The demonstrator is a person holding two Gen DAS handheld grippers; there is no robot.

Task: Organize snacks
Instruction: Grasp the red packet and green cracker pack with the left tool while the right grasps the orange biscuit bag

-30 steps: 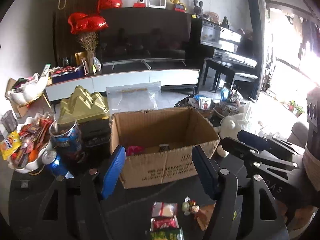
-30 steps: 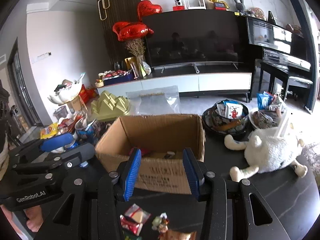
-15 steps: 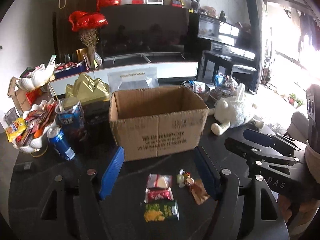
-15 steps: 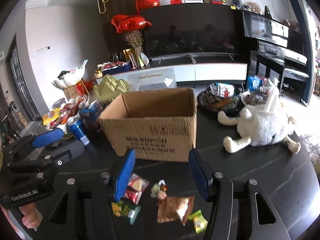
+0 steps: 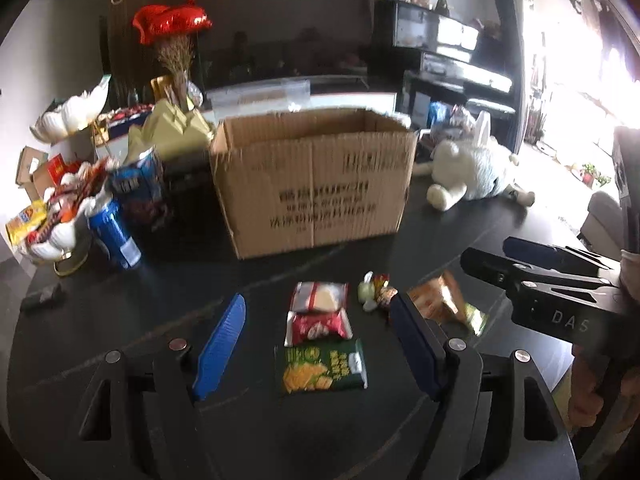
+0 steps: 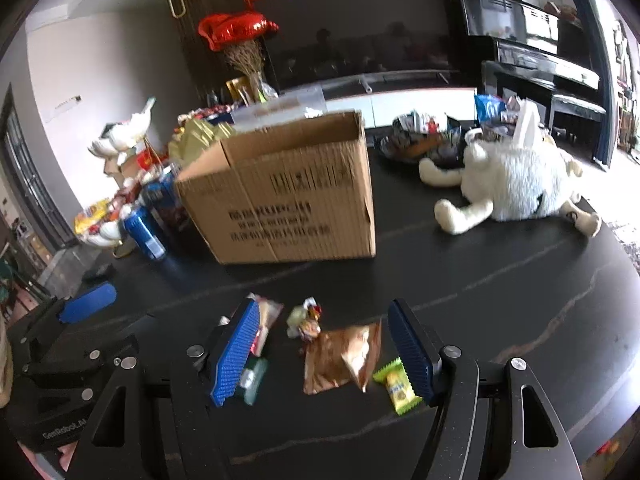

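Note:
An open cardboard box [image 5: 312,184] stands on the black table [image 5: 160,288]; it also shows in the right wrist view [image 6: 288,204]. In front of it lie loose snacks: a white packet [image 5: 318,297], a red packet [image 5: 316,326], a green cracker packet [image 5: 320,366], small candies [image 5: 374,292] and a brown packet [image 5: 434,300]. My left gripper [image 5: 320,344] is open above the three stacked packets. My right gripper [image 6: 324,344] is open above the brown packet [image 6: 340,356], with a yellow-green candy [image 6: 396,386] by its right finger.
A white plush toy [image 6: 508,180] lies at the right of the box. A blue can [image 5: 114,232] and a white bowl of snacks [image 5: 48,220] stand at the left. A dark bowl of snacks [image 6: 420,140] sits behind the plush. A small dark object [image 5: 42,298] lies at the left table edge.
Both grippers have pulled back from over the box and dropped toward the table. The loose snacks in front of the box now sit between the open fingers.

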